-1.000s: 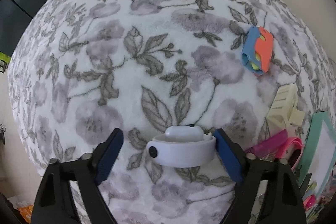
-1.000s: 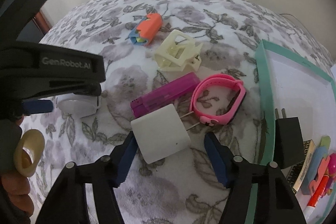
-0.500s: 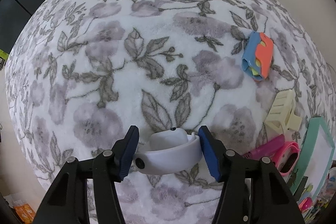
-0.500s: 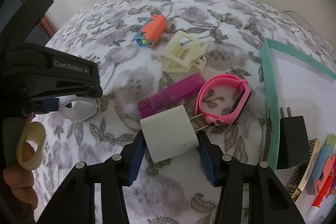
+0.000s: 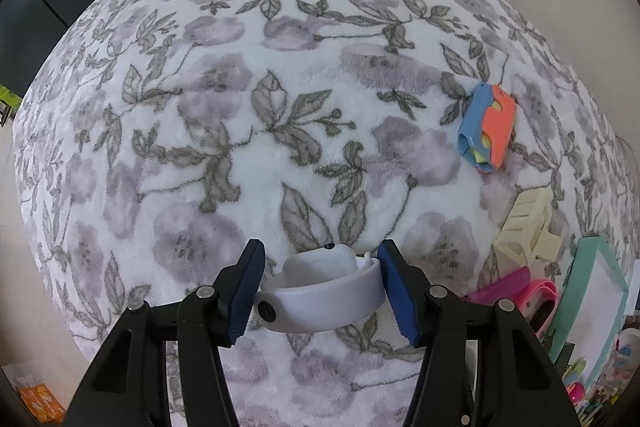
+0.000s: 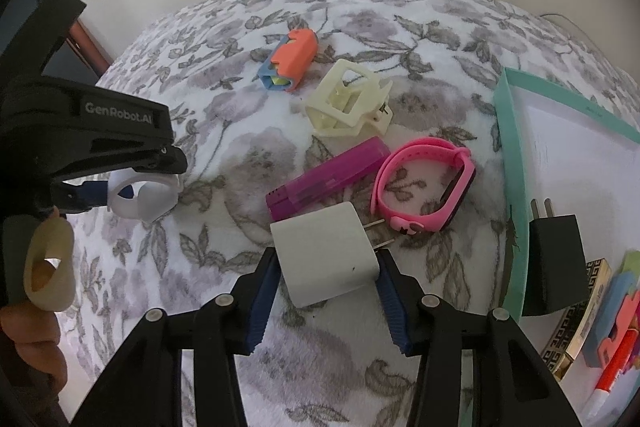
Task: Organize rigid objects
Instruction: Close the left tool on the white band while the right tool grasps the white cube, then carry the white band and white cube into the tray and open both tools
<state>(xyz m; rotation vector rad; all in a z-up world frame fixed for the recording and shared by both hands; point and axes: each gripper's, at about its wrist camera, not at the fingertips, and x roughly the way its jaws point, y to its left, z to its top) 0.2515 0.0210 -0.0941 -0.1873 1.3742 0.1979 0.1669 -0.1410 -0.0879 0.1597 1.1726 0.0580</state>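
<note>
Left gripper (image 5: 320, 289): closed on the white wristband (image 5: 320, 303); both blue pads touch its sides. The band sits at the near left part of the floral blanket (image 5: 240, 107); whether it is lifted clear of the fabric cannot be told.
Right gripper (image 6: 326, 281): closed on the white charger (image 6: 326, 259), one pad on each flank, prongs pointing right toward the pink wristband (image 6: 424, 187). The charger appears to rest on or just above the blanket.
Teal tray (image 6: 508, 155): at the right edge of the blanket; its white floor is largely bare at the far end.
Already sorted, by judgement: a black charger (image 6: 554, 263) stands at the tray's near left side, with a gold-patterned bar (image 6: 580, 323), a blue and coral block and a marker beside it at the frame edge.
Still loose on the blanket: orange and blue toy (image 6: 290, 67), cream hair claw (image 6: 348, 105), purple case (image 6: 328, 177) and the pink wristband, all clustered just left of the tray.
Progress: partly done, by judgement. Two items are in hand, four lie untouched, a few are put away.
Remaining work: carry both held items to the tray, then clear the four loose ones.
Risk: the round wristband may slip or twist between flat pads.
</note>
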